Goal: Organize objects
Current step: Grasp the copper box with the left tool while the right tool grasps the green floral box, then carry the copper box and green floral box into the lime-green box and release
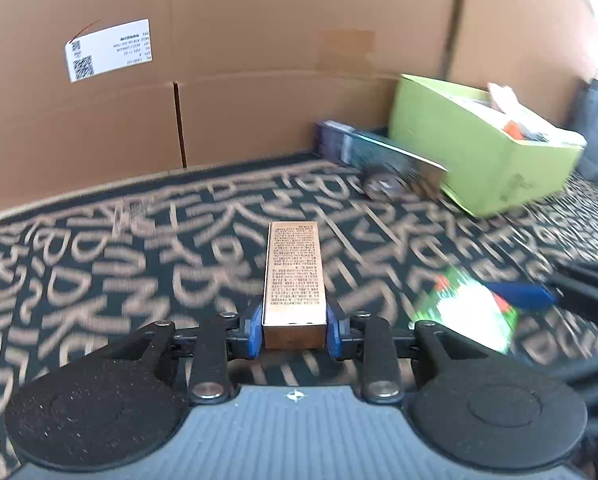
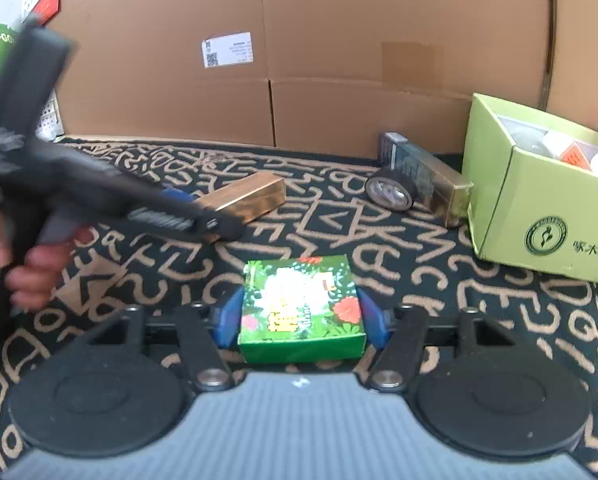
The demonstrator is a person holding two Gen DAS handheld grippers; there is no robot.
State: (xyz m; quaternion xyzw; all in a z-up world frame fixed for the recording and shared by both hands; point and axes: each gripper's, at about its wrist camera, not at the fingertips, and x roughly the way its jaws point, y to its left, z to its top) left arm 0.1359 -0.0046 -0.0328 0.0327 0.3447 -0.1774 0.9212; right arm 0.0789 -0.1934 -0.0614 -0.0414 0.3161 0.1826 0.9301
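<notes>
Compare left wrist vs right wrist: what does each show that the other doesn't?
Left wrist only: the printed text face of the copper box, gripped between the left gripper pads.

Right wrist only: the hand holding the left gripper, and the logo on the lime open box.

Both: the floral green box, which sits between the right gripper fingers, the lime open box, the dark roll of tape, the long dark carton, the cardboard wall with its label and the patterned cloth.
</notes>
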